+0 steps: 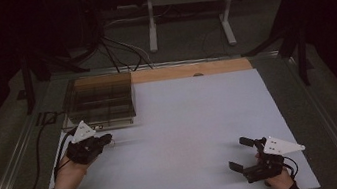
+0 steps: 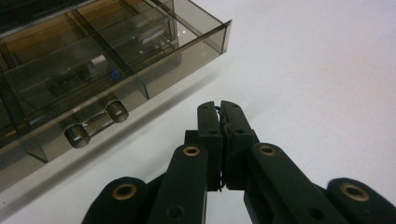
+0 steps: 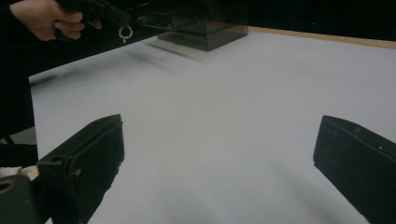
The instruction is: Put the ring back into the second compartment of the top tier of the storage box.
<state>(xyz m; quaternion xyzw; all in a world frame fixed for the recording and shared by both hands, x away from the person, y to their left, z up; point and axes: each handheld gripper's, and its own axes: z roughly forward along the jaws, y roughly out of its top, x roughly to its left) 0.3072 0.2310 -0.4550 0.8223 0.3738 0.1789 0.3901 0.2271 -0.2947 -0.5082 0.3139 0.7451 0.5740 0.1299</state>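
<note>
My left tool is clamped on a thin dark wire-like thing, just beside the smoky compartment box, whose open drawer lies ahead-left. My right tool hangs agape, well apart, so the left is nearer on the white surface.

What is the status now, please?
Left hand-held gripper shut on a thin dark thing near the clear box. Right hand-held gripper open, empty. White sheet between them bare.

White table top; smoked clear compartment box at far-left corner.
</note>
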